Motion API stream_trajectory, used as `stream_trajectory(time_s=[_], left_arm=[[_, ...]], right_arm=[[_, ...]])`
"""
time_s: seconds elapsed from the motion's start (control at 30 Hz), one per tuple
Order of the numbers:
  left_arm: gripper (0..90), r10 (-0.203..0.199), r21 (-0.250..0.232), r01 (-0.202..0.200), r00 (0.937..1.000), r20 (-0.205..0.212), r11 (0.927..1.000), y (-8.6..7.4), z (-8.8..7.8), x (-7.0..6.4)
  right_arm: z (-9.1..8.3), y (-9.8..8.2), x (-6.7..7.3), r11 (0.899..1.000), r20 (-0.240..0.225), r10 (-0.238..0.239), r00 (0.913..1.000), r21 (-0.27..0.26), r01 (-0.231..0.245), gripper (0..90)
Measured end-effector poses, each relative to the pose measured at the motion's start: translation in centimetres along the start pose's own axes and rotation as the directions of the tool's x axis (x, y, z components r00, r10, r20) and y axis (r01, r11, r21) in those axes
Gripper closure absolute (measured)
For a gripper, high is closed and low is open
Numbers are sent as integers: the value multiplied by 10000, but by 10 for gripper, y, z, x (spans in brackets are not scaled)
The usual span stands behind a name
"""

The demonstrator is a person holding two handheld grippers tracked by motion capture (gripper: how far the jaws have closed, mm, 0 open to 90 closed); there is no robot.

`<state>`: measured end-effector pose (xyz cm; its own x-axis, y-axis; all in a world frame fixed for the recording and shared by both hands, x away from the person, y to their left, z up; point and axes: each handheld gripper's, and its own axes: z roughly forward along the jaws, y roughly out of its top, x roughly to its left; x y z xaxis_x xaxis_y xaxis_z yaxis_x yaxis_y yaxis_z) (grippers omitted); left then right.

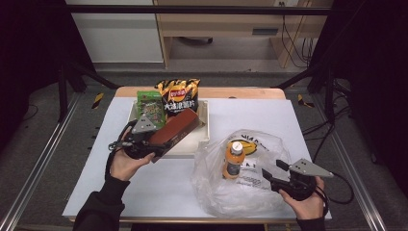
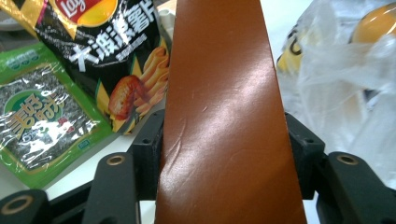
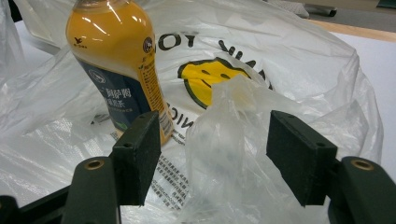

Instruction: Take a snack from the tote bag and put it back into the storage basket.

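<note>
Two snack packs [image 1: 166, 101] sit in the tray [image 1: 204, 130] — left tongs [image 1: 153, 144] grip a brown box [image 1: 175, 130], right tongs [image 1: 272, 174] gape.

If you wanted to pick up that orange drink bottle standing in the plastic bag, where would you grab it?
Probably around the middle of the orange bottle, across its labelled body, coming in level from the side facing the right gripper. It stands upright and round, so two flat jaws can close on opposite sides. The plastic bag is crumpled low around it, and a fold of it sits between those open jaws now.
</note>
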<state>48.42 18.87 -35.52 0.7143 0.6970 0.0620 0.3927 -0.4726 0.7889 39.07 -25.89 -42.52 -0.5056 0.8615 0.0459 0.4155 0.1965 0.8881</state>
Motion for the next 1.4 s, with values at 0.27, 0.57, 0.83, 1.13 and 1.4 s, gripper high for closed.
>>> stream_trajectory(time_s=[0.27,0.57,0.83,1.13,1.4], left_arm=[[431,-64,362,66,10000,-53,9993,-8,21,10],[431,-214,869,219,9997,-65,9960,-20,45,19],[431,-117,1021,115,9999,17,9947,-22,54,25],[430,177,1245,-215,9993,319,9920,-23,66,22],[429,122,1438,-207,9981,600,9894,-22,83,21]], right_arm=[[-1,0,0,10000,27,16,10000,-16,-16,353],[2,1,3,10000,-124,-72,9999,54,73,328],[6,1,7,9996,-272,-223,9994,175,228,300],[8,0,6,9995,-288,-200,9994,250,207,303],[8,-1,6,9994,-307,-182,9994,296,192,307]])
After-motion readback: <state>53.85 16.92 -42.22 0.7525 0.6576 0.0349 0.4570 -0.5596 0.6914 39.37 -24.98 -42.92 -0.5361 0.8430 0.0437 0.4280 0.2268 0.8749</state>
